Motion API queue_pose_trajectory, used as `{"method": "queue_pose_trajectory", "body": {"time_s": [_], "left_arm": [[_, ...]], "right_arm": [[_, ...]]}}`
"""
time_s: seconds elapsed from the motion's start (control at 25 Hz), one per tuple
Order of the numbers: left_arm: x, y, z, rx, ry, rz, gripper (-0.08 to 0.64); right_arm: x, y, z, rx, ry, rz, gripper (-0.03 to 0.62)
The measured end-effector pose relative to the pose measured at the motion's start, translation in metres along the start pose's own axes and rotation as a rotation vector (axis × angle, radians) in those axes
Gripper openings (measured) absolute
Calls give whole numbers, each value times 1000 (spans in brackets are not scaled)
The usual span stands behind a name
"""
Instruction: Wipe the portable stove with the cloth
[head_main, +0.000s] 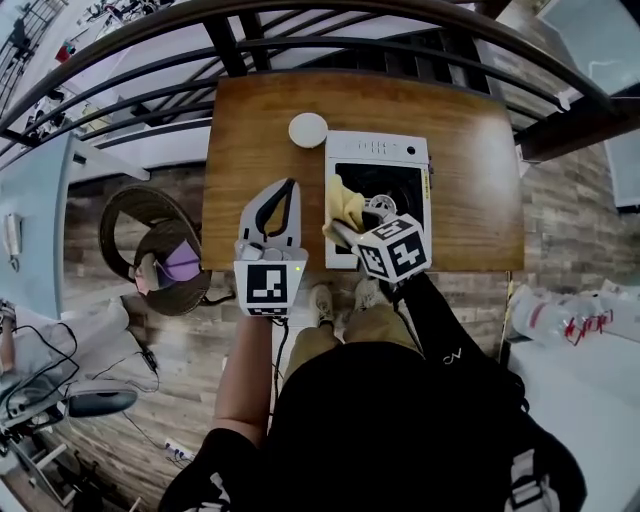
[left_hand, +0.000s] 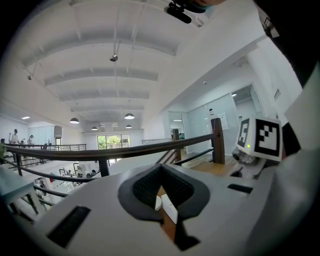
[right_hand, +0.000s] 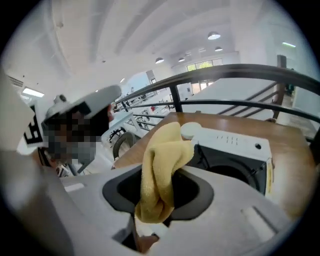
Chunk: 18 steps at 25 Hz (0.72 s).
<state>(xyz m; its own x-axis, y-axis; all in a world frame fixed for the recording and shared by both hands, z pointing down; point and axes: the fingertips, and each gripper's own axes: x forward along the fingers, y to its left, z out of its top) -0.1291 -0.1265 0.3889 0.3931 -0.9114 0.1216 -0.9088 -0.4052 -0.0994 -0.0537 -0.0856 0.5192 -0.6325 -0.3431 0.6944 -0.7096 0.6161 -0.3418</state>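
A white portable stove with a black recessed top stands on the wooden table, right of centre. My right gripper is shut on a bunched yellow cloth, held at the stove's near left part. In the right gripper view the cloth rises out from between the jaws, with the stove just beyond. Whether the cloth touches the stove I cannot tell. My left gripper hovers over the table left of the stove, jaws shut and holding nothing.
A white round disc lies by the stove's far left corner. A dark metal railing runs behind the table. A round wicker chair stands on the floor to the left. The person's feet are at the table's near edge.
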Motion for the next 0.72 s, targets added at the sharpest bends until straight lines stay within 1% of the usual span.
{"method": "queue_pose_trajectory", "body": {"time_s": [0.04, 0.12, 0.2, 0.28, 0.4, 0.48, 0.6, 0.72], "left_arm": [[3, 1, -1, 2, 6, 8, 8], [7, 2, -2, 6, 18, 29, 8], [12, 4, -2, 13, 25, 59, 7], [15, 6, -2, 21, 32, 83, 8], [23, 2, -6, 22, 46, 86, 8], [30, -5, -6, 22, 49, 78, 8], [43, -17, -4, 23, 44, 52, 8], [55, -28, 0, 36, 30, 29, 8]], "right_arm": [[1, -11, 12, -1, -9, -11, 121], [5, -32, 29, -24, 5, -35, 121], [13, -52, 39, -54, 32, -68, 121], [23, -67, 42, -47, 58, -80, 121], [31, -85, 32, 1, 91, -79, 121], [27, -101, 21, 21, 106, -98, 121], [8, -133, 5, 46, 121, -164, 121], [-16, -166, -9, 91, 112, -231, 121]]}}
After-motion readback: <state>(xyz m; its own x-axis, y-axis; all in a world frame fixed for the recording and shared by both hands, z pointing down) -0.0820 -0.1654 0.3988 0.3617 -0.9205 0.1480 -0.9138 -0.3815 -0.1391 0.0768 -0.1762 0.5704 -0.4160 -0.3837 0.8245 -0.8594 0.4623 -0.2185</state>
